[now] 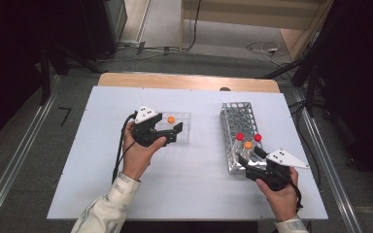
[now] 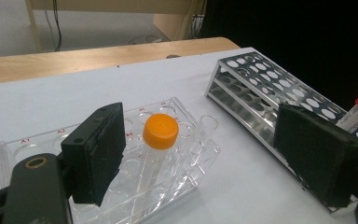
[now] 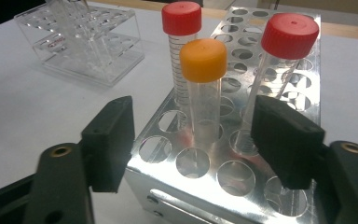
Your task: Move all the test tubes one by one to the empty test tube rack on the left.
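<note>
In the right gripper view, nearest of all, the right gripper (image 3: 193, 140) had its two black jaws spread, nothing pinched between them, at the near end of the metal rack (image 3: 242, 186). Straight ahead in the gap, a little beyond the pads, stood the orange-capped tube (image 3: 204, 93). It was upright in a hole of the rack, its long axis vertical and crossing the line of the jaws. Two red-capped tubes flanked it: one (image 3: 182, 56) behind and to its left, the other (image 3: 279, 70) to its right, close to the right-hand pad. By my reading the coming move was a short push forward so the pads would bracket the orange-capped tube, with little room to spare beside the right red one.

Farther left on the table (image 1: 199, 189), the left gripper (image 1: 172, 132) hung with its jaws spread over the clear plastic rack (image 2: 186, 182). A second orange-capped tube (image 2: 160, 133) stood seated in that rack, just beyond the left pad and untouched. The right hand (image 1: 280, 194) was plainly the nearer one to the metal rack; the left hand (image 1: 138, 158) was well apart from it.
</note>
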Demonstrator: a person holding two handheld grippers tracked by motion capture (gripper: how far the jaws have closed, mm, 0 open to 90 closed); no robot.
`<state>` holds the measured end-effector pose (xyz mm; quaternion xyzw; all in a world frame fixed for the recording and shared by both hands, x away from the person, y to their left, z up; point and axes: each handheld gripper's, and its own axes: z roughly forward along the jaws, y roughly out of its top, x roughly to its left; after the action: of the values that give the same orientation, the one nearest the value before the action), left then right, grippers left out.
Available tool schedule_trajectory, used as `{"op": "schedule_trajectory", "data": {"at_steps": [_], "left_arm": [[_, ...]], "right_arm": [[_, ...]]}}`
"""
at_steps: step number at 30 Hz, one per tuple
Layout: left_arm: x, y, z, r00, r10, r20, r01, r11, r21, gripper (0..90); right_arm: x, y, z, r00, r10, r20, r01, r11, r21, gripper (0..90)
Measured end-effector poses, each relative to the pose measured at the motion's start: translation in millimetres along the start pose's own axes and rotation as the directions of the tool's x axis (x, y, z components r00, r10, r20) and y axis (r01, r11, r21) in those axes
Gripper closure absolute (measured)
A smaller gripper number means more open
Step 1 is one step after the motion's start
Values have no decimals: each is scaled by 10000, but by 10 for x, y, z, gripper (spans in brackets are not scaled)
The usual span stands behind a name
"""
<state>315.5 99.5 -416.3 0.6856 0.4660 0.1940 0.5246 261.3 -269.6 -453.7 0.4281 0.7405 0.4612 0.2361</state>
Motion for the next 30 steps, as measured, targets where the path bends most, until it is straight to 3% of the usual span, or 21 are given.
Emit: {"op": "schedule_trajectory", "data": {"at_steps": [5,12,21,30], "left_arm": [[-1,-1,0,10000,-9,4,9,10000,5,177],[-2,-3,0,10000,-30,12,30,10000,-5,181],[-6,-6,2,10000,-14,34,14,10000,5,189],[-7,1,-14,10000,-3,37,3,10000,-53,189]], "right_arm": [[4,12,57,9995,-304,121,304,9995,12,472],[-19,16,106,9987,-418,294,415,9991,113,604],[-34,15,131,9980,-535,339,529,9984,191,707],[-31,59,69,9985,-472,271,474,9988,-77,714]]}}
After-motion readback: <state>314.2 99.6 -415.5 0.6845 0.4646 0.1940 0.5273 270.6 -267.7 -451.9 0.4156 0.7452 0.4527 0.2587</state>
